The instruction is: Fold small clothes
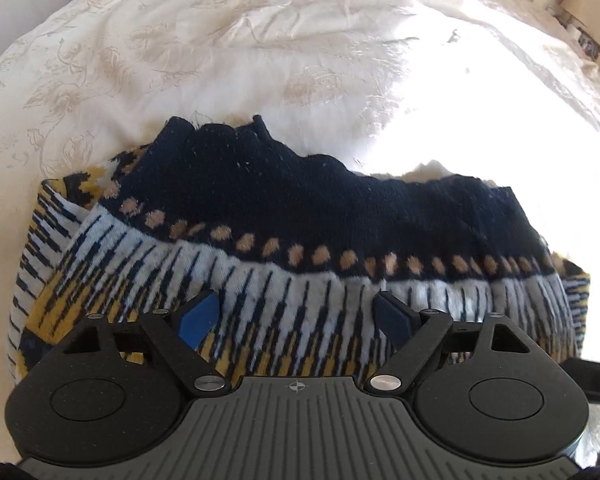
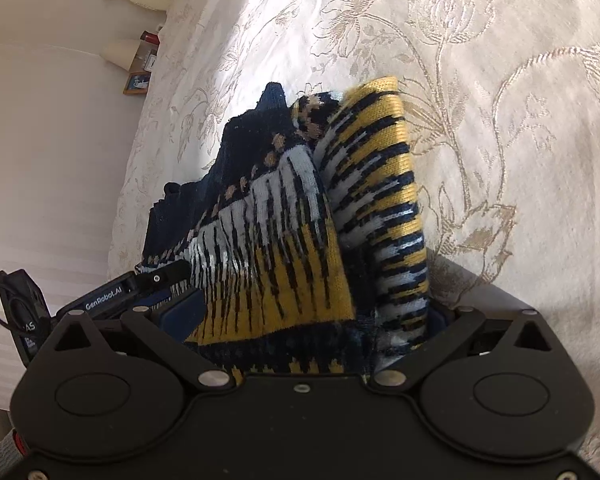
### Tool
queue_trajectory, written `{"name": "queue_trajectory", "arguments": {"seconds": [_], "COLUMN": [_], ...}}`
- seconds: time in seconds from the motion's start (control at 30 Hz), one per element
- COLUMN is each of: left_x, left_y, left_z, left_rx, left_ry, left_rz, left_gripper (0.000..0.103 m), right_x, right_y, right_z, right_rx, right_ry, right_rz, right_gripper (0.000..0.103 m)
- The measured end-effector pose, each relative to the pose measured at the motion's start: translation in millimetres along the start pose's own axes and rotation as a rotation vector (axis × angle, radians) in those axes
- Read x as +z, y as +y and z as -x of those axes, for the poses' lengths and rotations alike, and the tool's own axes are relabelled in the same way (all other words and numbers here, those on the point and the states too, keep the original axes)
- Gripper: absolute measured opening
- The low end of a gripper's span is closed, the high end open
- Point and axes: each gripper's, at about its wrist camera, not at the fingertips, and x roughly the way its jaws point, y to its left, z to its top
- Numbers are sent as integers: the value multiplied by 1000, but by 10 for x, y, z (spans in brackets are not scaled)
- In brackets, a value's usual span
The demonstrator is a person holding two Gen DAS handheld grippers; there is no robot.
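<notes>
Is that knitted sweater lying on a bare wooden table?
No, the sweater rests on a cream bedspread woven with a flower pattern.

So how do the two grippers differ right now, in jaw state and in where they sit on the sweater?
The left gripper has its jaws wide open, the sweater lying flat between them. The right gripper has bunched, doubled-over knit filling its jaws; whether it is clamped is unclear. The left faces the sweater's broad side; the right looks along it. Both work the same sweater on the bedspread.
</notes>
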Motion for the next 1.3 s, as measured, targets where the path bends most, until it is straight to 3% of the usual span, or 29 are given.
{"name": "queue_trajectory", "arguments": {"seconds": [0.13,0.23,0.33,0.4,0.5,0.63,0.93,1.17,1.3], "left_x": [110,139,140,112,-6,-169,-492,-655,-677], "left_y": [-24,-60,43,189,403,765,1595,2119,2374], "left_z": [-300,-360,-262,-126,137,408,798,1018,1059], "left_rx": [16,7,-29,-52,-63,-69,-100,-137,-147], "left_ry": [68,69,52,37,-2,-18,20,34,32], "left_rz": [-18,-63,-45,-26,-6,44,183,201,185], "left_gripper": [89,90,85,82,82,82,82,82,82], "right_x": [-2,-1,-9,-8,-13,-45,-99,-232,-338], "right_y": [25,110,213,252,334,589,1587,2427,2717], "right_z": [5,-31,-46,-42,-13,62,56,-414,-828], "right_rx": [1,-30,-79,-113,-143,-197,-200,-175,-161], "right_ry": [5,13,8,9,2,-33,-90,-81,-40], "right_rz": [8,41,70,81,92,107,210,345,381], "right_gripper": [103,101,77,55,44,41,33,26,25]}}
